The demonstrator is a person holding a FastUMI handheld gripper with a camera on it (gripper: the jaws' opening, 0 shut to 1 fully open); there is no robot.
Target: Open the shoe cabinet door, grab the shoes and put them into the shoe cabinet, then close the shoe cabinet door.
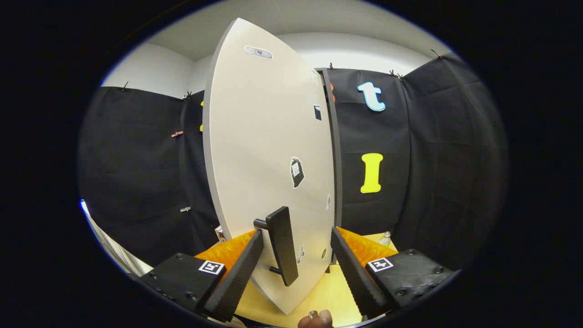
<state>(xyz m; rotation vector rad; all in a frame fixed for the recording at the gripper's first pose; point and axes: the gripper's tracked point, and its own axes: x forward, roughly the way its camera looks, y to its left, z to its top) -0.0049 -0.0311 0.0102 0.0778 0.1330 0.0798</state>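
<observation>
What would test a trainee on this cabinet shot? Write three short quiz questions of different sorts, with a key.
1. True or false: the gripper is shut on the door handle.
2. Multiple choice: the cabinet door is A) flush shut, B) swung open with its edge toward the camera, C) lying flat on the floor.
3. Short answer: what small item stands beyond the right finger, by the black cloth?

Key
1. False: the fingers stand apart, the handle between them, nearer the left finger; whether that one touches it I cannot tell.
2. B.
3. A clear bottle on the pale yellow floor.
</observation>
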